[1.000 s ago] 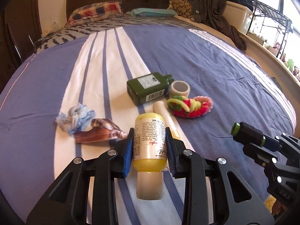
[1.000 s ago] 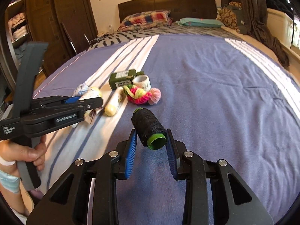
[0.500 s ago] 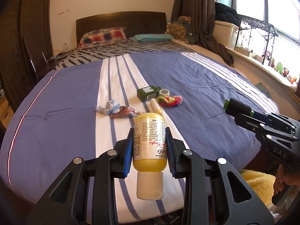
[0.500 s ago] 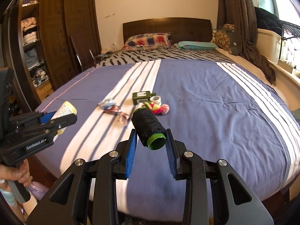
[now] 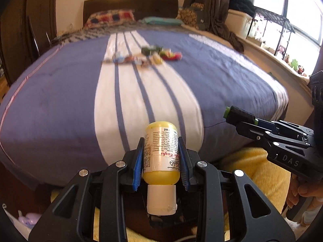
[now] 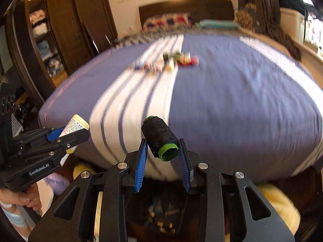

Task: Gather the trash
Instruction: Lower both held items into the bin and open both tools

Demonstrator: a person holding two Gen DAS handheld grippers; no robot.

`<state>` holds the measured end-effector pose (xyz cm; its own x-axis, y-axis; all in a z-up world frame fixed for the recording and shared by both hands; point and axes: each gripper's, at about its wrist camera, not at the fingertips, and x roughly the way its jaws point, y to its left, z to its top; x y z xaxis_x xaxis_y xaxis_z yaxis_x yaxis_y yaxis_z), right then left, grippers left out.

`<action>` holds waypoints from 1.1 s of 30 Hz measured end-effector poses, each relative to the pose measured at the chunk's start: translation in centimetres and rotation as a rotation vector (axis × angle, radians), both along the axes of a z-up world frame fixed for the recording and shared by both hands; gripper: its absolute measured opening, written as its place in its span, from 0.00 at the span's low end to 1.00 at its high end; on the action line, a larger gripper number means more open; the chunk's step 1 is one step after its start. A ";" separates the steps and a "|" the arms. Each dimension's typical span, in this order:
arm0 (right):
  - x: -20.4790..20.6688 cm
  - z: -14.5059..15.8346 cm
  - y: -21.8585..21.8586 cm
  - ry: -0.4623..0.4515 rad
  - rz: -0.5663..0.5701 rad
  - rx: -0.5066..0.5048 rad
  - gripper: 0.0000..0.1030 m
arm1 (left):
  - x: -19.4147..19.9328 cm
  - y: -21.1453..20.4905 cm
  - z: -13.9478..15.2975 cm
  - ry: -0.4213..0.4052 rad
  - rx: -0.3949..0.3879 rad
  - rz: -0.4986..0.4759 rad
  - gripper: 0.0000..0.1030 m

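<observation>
Left wrist view has the left claw (image 5: 160, 157) clamped on a yellow bottle (image 5: 160, 153) off the bed's (image 5: 60, 104) foot, while the right wrist view shows the right claw (image 6: 163, 157) pinching a black thread spool (image 6: 161, 138), plus a wooden wardrobe (image 6: 60, 30).

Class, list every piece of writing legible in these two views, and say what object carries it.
"GenRobot.AI": side of the left gripper.
"DAS": body of the right gripper, start cut off.
"ml": yellow bottle label; its red script and fine print are unreadable.
Thread spool: no text.
</observation>
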<state>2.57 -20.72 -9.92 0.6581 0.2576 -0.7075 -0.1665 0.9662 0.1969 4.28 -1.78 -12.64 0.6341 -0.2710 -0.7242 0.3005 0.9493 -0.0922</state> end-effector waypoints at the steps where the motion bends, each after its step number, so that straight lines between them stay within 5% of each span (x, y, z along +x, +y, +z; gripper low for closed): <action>1: -0.3 -1.1 0.1 0.030 0.007 -0.001 0.30 | -0.1 0.1 -0.8 0.017 0.007 0.002 0.29; 18: -0.6 -13.6 1.7 0.366 0.026 -0.039 0.30 | -0.5 -0.9 -16.1 0.379 0.048 -0.042 0.29; 31: 0.9 -17.5 2.5 0.468 0.033 -0.049 0.32 | 0.3 -1.4 -19.8 0.478 0.058 -0.066 0.29; 33: 1.2 -17.2 2.1 0.470 0.022 -0.039 0.33 | 0.3 -1.2 -19.8 0.480 0.056 -0.058 0.39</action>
<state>3.75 -18.59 -27.10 0.2586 0.2354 -0.9369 -0.0885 0.9715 0.2197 4.60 -3.03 -32.43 0.2101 -0.2479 -0.9457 0.2889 0.9399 -0.1821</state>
